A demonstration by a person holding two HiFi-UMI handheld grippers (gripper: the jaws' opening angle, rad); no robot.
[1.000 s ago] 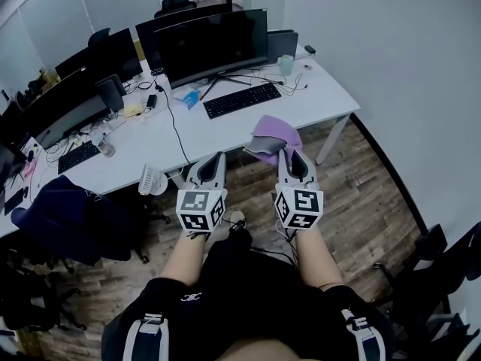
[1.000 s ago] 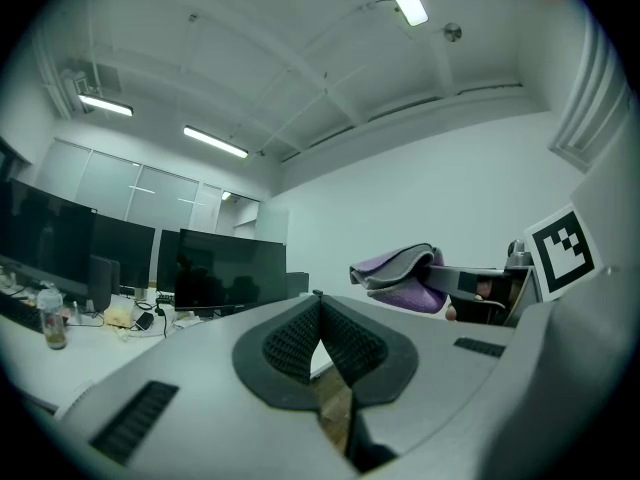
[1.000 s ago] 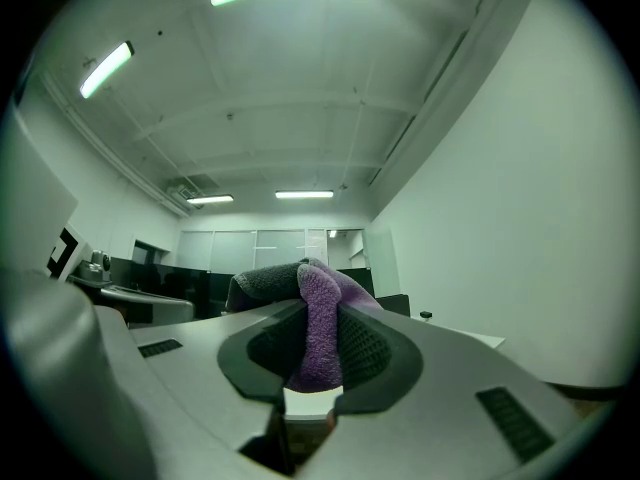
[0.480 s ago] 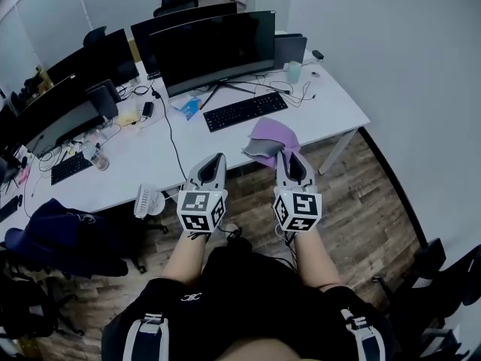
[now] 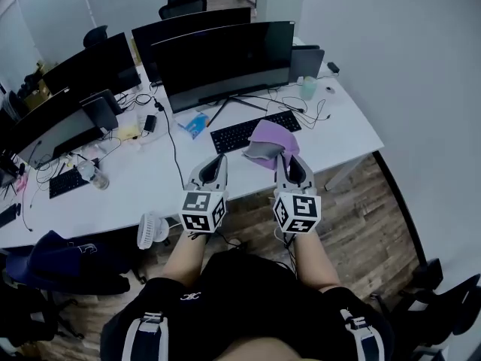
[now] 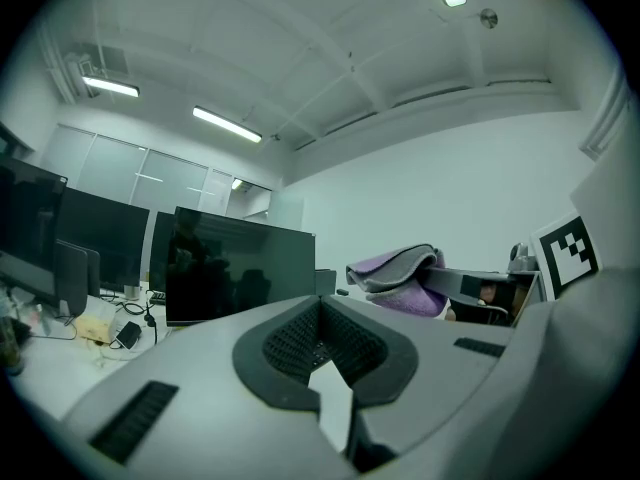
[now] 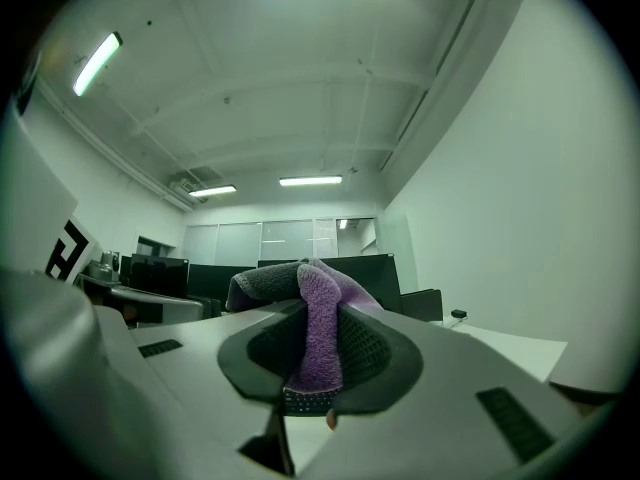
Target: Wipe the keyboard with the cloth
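White office desk above a wood floor; keyboard far right. Right gripper clamps purple cloth; left gripper closed, empty.

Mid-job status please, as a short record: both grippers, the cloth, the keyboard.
left hand-held gripper: shut, empty
right hand-held gripper: shut on the folded purple-and-grey cloth
keyboard: flat black keyboard on the white desk, below the curved monitor
cloth position: overlaps the keyboard's right end in head view; contact unclear
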